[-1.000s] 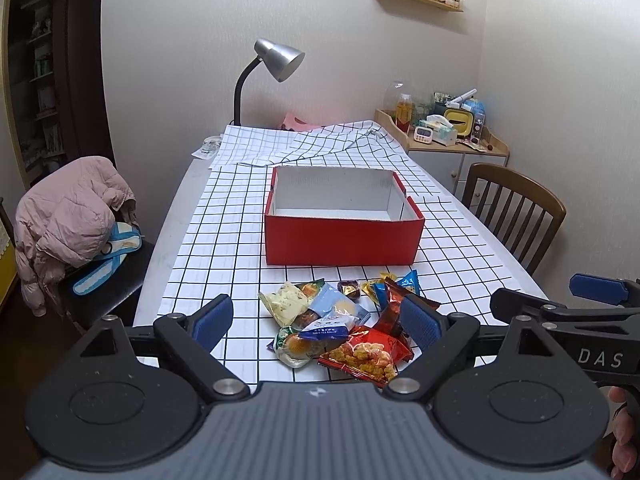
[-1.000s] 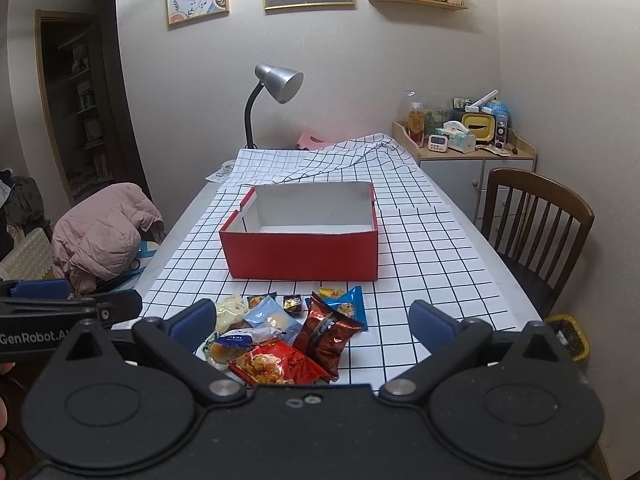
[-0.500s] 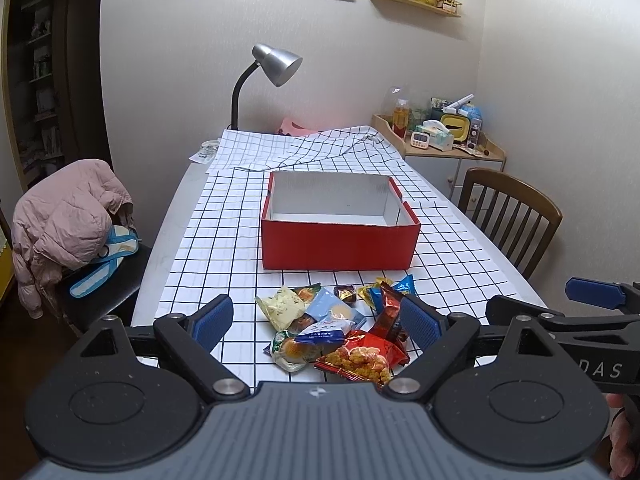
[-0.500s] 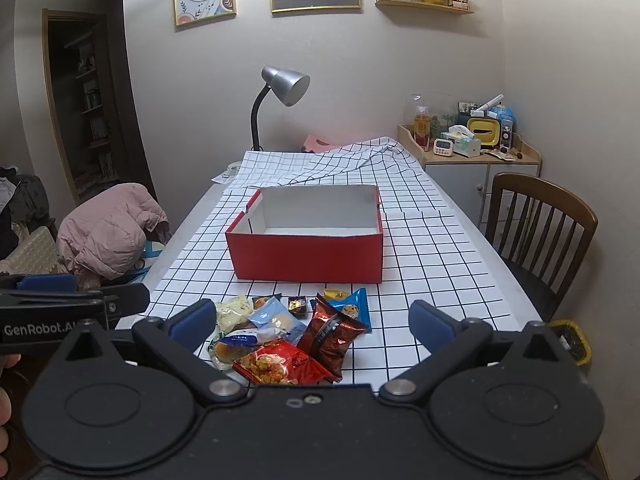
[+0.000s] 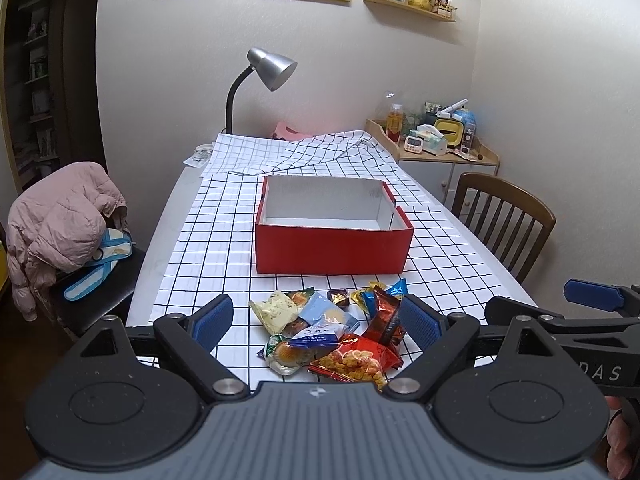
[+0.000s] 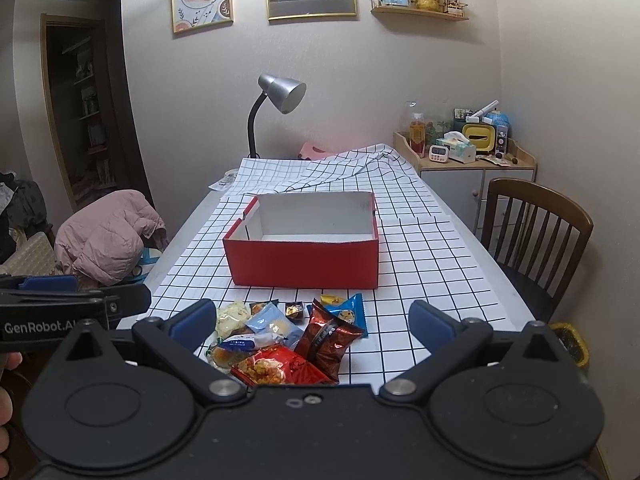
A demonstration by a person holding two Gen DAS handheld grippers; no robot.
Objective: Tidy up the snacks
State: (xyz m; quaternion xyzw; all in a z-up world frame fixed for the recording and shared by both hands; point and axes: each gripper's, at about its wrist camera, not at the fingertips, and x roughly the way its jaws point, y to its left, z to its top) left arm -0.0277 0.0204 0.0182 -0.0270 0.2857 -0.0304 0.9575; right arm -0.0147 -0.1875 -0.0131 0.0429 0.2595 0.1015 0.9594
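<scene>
A pile of snack packets lies on the checked tablecloth near the table's front edge; it also shows in the right wrist view. It holds a red packet, a dark red-brown packet, blue packets and a pale yellow one. Behind it stands an open red box with a white, empty inside, also in the right wrist view. My left gripper is open and empty, above the pile. My right gripper is open and empty, just right of the left one.
A grey desk lamp stands at the table's far end, where the cloth is bunched up. A wooden chair is at the right and a chair with a pink jacket at the left. A cluttered cabinet stands at the back right.
Both grippers have tilted up and drawn back slightly, so the snacks and the box sit a little lower and farther in view. Both jaws stay open. No snack has moved.
</scene>
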